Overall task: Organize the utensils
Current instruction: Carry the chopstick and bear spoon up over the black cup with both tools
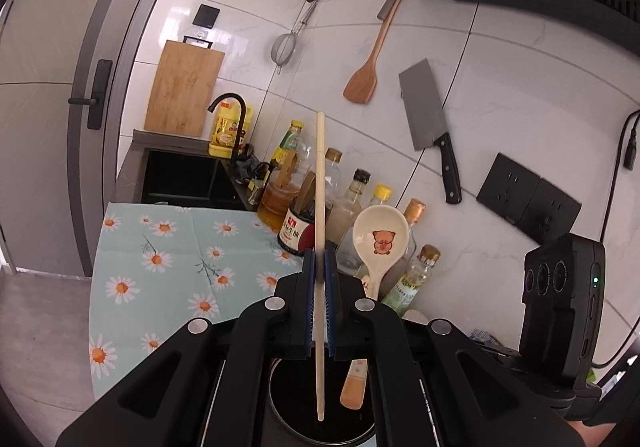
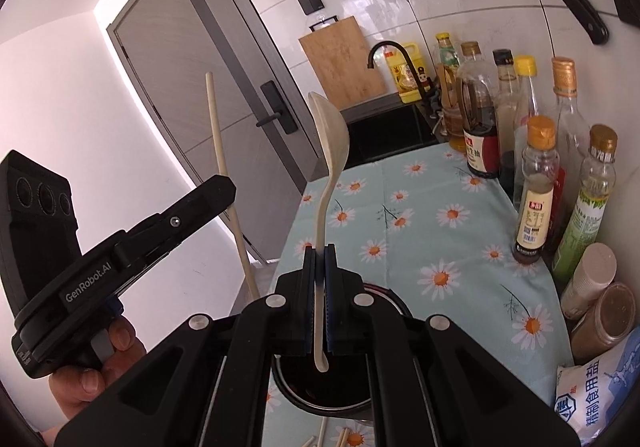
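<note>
My left gripper is shut on a pale wooden chopstick, held upright with its lower end over a dark round utensil holder. My right gripper is shut on the handle of a white ceramic spoon, bowl up, its handle end above the same holder. The spoon with a pig picture shows in the left wrist view. The left gripper and its chopstick show at the left of the right wrist view. Loose chopsticks lie by the holder.
A daisy-print cloth covers the counter. Sauce and oil bottles line the tiled wall, with spice jars and a salt bag. A sink, cutting board, cleaver and wooden spatula are beyond.
</note>
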`<action>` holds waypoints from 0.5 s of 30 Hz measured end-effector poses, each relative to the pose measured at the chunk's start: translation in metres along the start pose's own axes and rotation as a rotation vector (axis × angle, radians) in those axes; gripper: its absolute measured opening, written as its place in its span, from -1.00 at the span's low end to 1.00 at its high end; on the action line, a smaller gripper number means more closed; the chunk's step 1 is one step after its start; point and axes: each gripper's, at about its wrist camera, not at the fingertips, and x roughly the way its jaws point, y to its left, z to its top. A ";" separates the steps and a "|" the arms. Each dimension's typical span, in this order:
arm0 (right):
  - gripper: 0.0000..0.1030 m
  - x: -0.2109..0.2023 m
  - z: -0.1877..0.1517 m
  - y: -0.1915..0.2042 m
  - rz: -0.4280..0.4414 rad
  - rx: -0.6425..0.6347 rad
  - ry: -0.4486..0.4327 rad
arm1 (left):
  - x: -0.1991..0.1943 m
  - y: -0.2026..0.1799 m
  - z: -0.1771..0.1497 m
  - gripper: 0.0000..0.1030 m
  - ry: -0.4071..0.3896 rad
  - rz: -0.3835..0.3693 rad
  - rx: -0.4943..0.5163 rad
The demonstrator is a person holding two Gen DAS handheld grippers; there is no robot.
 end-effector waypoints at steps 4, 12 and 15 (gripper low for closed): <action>-0.89 0.010 -0.013 -0.007 -0.014 0.015 0.026 | 0.011 0.004 -0.012 -0.93 0.038 -0.011 -0.017; -0.89 0.019 -0.031 -0.011 -0.043 0.007 0.053 | 0.023 0.009 -0.033 -0.93 0.086 0.002 -0.023; -0.89 0.022 -0.035 -0.012 -0.044 0.014 0.068 | 0.026 0.010 -0.037 -0.93 0.108 0.001 -0.029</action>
